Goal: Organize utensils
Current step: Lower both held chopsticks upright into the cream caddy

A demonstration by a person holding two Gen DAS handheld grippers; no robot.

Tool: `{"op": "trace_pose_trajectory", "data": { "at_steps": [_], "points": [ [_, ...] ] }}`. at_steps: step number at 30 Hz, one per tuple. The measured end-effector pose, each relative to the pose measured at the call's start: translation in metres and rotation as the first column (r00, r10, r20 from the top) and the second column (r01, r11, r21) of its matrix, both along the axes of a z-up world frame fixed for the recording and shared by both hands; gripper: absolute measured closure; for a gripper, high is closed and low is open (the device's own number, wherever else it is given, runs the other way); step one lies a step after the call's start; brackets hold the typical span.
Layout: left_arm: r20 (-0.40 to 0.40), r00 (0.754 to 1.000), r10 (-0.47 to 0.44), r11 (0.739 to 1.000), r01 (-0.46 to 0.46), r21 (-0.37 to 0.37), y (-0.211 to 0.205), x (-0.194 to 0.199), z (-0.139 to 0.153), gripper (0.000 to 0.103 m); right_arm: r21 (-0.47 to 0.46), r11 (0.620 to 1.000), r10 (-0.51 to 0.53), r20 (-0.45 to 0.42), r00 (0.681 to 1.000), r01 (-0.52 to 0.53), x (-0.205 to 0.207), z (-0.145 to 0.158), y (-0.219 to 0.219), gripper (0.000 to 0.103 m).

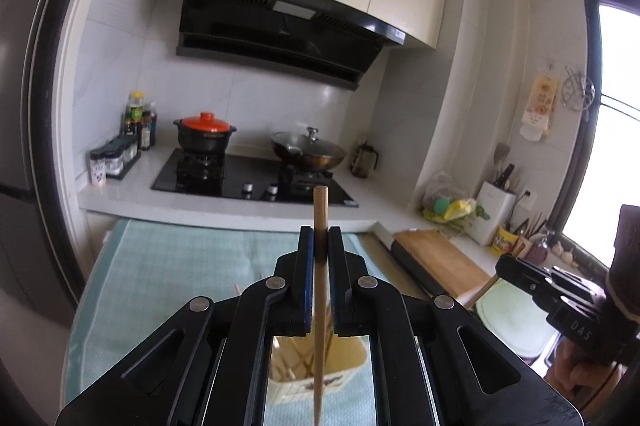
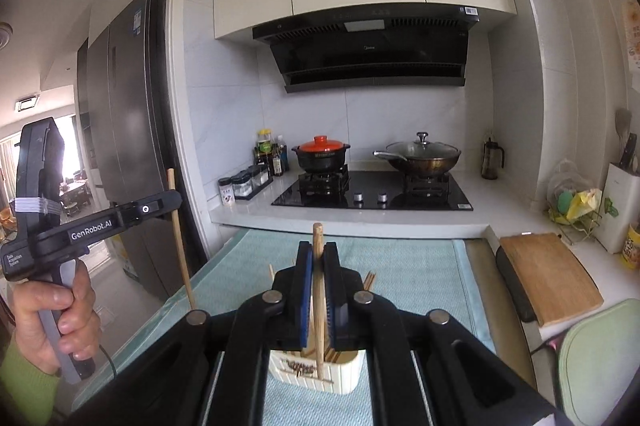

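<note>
Because loose sticks belong in the cream holder (image 2: 316, 372) on the tabletop (image 2: 420, 266), I am clamping one chopstick (image 1: 321, 222) upright in my left gripper (image 1: 320, 238) and another chopstick (image 2: 318, 246) in my right gripper (image 2: 318, 254), above it.

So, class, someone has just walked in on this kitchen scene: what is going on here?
A person is sorting chopsticks with a handheld gripper in each hand. The left gripper has its jaws shut on one wooden chopstick, held upright. The right gripper grips another chopstick the same way. Both hang above a cream chopstick holder that already contains several sticks and stands on a light green mat. Neither held chopstick has been released into the holder yet.
</note>
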State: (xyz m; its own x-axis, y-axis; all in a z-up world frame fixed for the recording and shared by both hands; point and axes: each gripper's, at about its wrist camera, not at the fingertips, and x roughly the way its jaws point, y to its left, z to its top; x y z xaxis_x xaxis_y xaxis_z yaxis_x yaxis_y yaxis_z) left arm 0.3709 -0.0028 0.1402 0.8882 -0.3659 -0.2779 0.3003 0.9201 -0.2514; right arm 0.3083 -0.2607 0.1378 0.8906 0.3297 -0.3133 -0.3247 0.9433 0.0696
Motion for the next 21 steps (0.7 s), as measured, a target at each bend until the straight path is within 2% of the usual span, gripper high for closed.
{"op": "trace_pose_trajectory", "data": {
  "at_steps": [3, 6, 10, 15, 18, 21],
  "points": [
    [0.045, 0.998, 0.04, 0.999, -0.04, 0.001, -0.006, 0.024, 0.002, 0.098, 0.002, 1.0, -0.006, 0.031, 1.0, 0.006, 0.022, 0.004, 0.008, 0.097],
    [0.044, 0.997, 0.06, 0.998, -0.06, -0.002, -0.012, 0.051, -0.012, 0.098, -0.005, 1.0, 0.005, -0.003, 1.0, -0.005, 0.05, -0.005, 0.017, 0.097],
    [-0.02, 0.997, 0.072, 0.997, -0.071, 0.021, -0.026, 0.088, -0.051, 0.098, -0.025, 0.999, 0.019, -0.125, 0.992, -0.022, 0.091, -0.034, 0.03, 0.097],
    [-0.139, 0.986, 0.088, 0.996, -0.083, 0.044, -0.035, 0.122, -0.11, 0.098, 0.006, 1.0, 0.024, -0.309, 0.951, -0.023, 0.142, -0.084, 0.033, 0.097],
    [-0.206, 0.975, 0.087, 0.996, -0.08, 0.043, -0.038, 0.133, -0.138, 0.098, 0.027, 0.999, 0.038, -0.381, 0.924, -0.029, 0.167, -0.109, 0.034, 0.097],
    [-0.24, 0.965, 0.105, 0.994, -0.091, 0.067, -0.039, 0.137, -0.154, 0.098, 0.075, 0.997, 0.054, -0.423, 0.904, -0.024, 0.185, -0.128, 0.034, 0.094]
  ]
}}
